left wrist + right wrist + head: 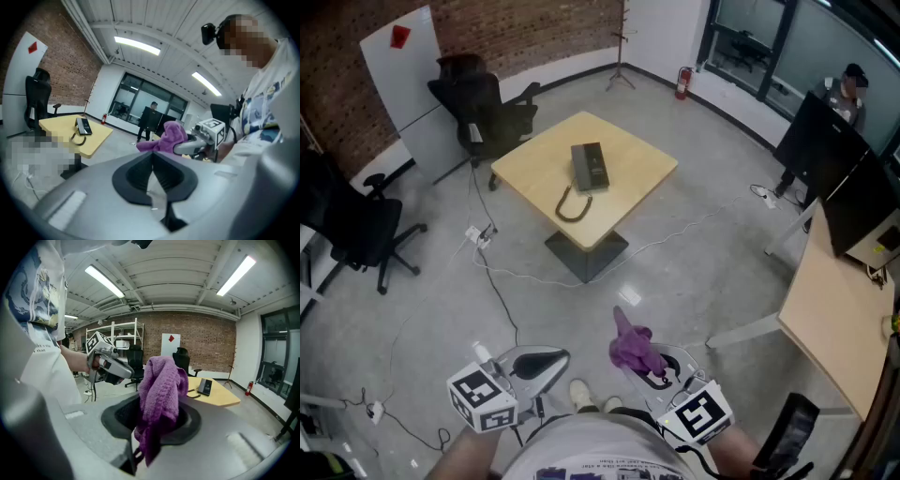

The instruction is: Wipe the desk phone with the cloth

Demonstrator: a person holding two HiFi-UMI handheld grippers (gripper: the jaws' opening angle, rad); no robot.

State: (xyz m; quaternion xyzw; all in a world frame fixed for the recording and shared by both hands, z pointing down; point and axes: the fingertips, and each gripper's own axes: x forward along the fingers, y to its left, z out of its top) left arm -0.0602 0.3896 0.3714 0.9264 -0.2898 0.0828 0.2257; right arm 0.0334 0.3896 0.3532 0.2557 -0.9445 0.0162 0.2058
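**Cloth in hand, phone unreached**

- Right gripper (154,427): my jaws pinch the purple cloth (161,394).
- Left gripper (152,161): my jaws are pressed together, empty.
- Phone (590,167): mid-table (642,169), and I stand well short of the table.
- Method: I judge it best to lay the cloth flat and steady the phone with the left gripper.
- Room: bare floor lies before the table, cables (492,281) to its left.

At waist height, left gripper (548,360) pointing forward and slightly down, jaws pressed together with nothing between them; right gripper (659,373) just beside it, similarly tilted, jaws clamped on purple cloth (630,346)
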